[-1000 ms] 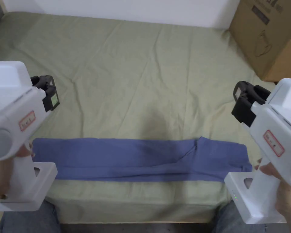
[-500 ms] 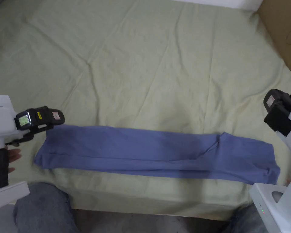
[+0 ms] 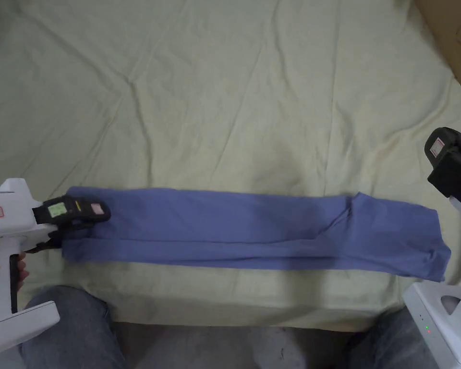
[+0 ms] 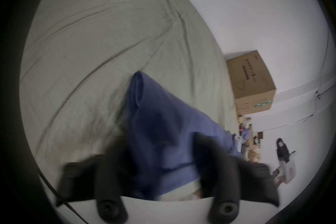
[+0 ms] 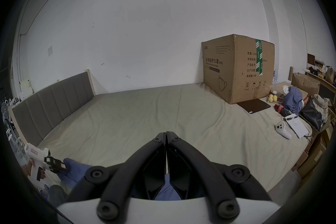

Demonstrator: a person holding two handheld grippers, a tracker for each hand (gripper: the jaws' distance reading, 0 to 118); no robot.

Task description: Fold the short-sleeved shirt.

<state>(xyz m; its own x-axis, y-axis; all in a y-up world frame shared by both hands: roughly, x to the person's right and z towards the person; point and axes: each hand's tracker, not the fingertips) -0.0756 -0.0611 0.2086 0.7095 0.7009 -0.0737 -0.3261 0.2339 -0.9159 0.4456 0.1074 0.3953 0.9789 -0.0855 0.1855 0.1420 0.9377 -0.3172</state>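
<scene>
Blue cotton, already folded lengthwise into a long narrow strip, marks where this job stands: the short-sleeved shirt point(image 3: 253, 233) lies across the near edge of the bed point(image 3: 224, 105), running left to right in front of my knees. My left hand-held gripper point(image 3: 88, 214) is at the strip's left end; in the left gripper view its jaws stand apart with the cloth between them, not yet pinched. My right hand-held gripper point(image 3: 448, 158) hovers above and just beyond the right end, jaws pressed together on nothing, as the right gripper view shows.

I judge the step in hand to be the crosswise fold. Next, the left jaws must close on all layers at that end, and the right must open and come down to the opposite corner, so the layers do not slip apart when lifted.

Cardboard box point(image 5: 238, 68), taped closed, stands at the far corner of the bed; its contents are hidden.
</scene>
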